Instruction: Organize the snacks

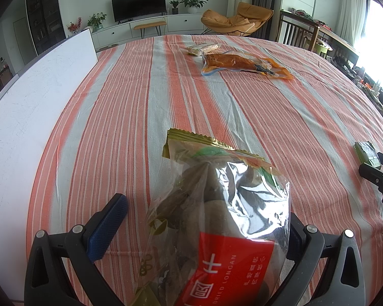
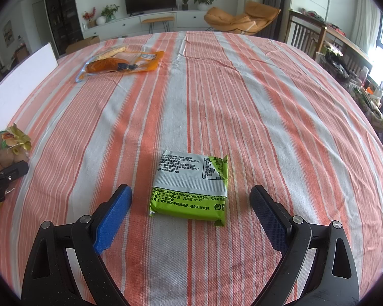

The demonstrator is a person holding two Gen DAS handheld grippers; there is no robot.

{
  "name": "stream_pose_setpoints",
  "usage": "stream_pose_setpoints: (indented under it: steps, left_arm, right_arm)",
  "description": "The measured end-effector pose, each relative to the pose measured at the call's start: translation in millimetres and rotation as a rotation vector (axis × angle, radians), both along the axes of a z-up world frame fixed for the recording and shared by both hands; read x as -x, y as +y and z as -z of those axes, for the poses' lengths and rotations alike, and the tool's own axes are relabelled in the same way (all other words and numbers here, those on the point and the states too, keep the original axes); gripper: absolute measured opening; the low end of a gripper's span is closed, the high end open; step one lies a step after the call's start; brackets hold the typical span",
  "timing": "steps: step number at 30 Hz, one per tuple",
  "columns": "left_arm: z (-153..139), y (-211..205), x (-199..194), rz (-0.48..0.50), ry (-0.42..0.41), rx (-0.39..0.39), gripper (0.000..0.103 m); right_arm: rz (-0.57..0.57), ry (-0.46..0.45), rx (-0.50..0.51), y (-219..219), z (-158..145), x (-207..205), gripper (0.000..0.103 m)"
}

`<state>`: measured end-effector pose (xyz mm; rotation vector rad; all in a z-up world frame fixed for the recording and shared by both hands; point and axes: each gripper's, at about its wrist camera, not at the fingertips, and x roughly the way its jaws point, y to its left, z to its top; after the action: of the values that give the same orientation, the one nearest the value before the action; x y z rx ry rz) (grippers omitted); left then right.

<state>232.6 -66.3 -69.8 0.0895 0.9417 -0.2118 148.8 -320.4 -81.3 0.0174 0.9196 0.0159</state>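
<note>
A clear bag of dried longan [image 1: 217, 216] with a red label lies between the fingers of my left gripper [image 1: 206, 219]. The jaws stand wide and the left pad [image 1: 109, 227] is clear of the bag; the right pad is hidden behind it. The bag also shows at the left edge of the right wrist view [image 2: 7, 153]. My right gripper [image 2: 191, 204] is open, with a green snack packet [image 2: 191, 186] flat on the cloth between and just ahead of its pads. An orange packet [image 1: 242, 63] and a pale packet [image 1: 204, 48] lie at the far side.
The table wears a red and grey striped cloth [image 2: 268, 114]. A white board [image 1: 25, 117] lies along the left edge. Chairs [image 2: 306, 33] stand at the far right, and a cluttered shelf [image 2: 370, 94] runs along the right side.
</note>
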Motion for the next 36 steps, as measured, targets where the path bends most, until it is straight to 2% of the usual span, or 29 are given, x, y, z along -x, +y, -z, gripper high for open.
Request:
stream_pose_setpoints:
  steps: [9,12,14,16,17,19,20,22,24,25,28,30,32,33,36]
  left_arm:
    - [-0.4,0.4,0.1,0.006,0.008,0.000,0.103]
    - [-2.9,0.9,-2.6,0.090,0.095,-0.024,0.103]
    - [-4.3,3.9,-3.8,0.096,0.159,-0.042,0.103]
    - [-4.8,5.9,-4.7,0.095,0.210,-0.056,0.103]
    - [-5.3,6.4,-4.6,0.099,0.220,-0.056,0.103]
    - [-6.2,8.1,-1.1,0.103,0.207,-0.039,0.100]
    - [-7.5,8.7,1.5,0.108,0.193,-0.028,0.094]
    - [-10.1,6.2,6.7,0.120,0.170,-0.029,0.089]
    - [-13.0,-1.6,12.3,0.136,0.138,-0.053,0.080]
    - [-14.2,-4.0,13.7,0.142,0.131,-0.060,0.070]
    - [-17.2,-13.2,19.6,0.152,0.107,-0.106,0.066]
    - [-19.8,-9.4,24.5,0.142,0.093,-0.102,0.064]
    - [-26.4,2.6,27.4,0.122,0.089,-0.053,0.062]
    - [-32.6,12.2,30.0,0.109,0.086,-0.014,0.062]
    - [-58.0,44.5,32.6,0.068,0.074,0.113,0.062]
  right_arm:
    - [0.000,0.001,-0.003,0.2,0.4,-0.1,0.096]
    - [0.001,-0.001,-0.007,-0.4,0.1,0.2,0.096]
    - [0.011,-0.017,-0.042,-5.1,-1.1,2.3,0.095]
    - [0.046,-0.047,-0.171,-24.6,-5.8,7.5,0.095]
    - [0.082,-0.072,-0.307,-44.2,-9.9,11.8,0.095]
    - [0.137,-0.118,-0.538,-78.5,-13.4,20.2,0.095]
    - [0.161,-0.111,-0.580,-89.9,-14.3,21.7,0.095]
    - [0.155,-0.066,-0.534,-92.8,-20.0,19.3,0.096]
    - [0.069,-0.049,-0.441,-74.6,-31.2,14.2,0.096]
    - [0.013,-0.022,-0.367,-60.1,-34.1,8.2,0.096]
    - [-0.025,0.116,-0.175,-24.2,-25.2,-17.0,0.094]
    - [-0.009,0.227,-0.148,-13.5,-10.8,-31.0,0.091]
    - [0.000,0.238,-0.063,-2.0,-11.0,-33.6,0.052]
    - [0.005,0.238,-0.017,2.0,-15.3,-32.8,0.052]
    - [-0.009,0.232,-0.065,5.0,-26.6,-27.6,0.052]
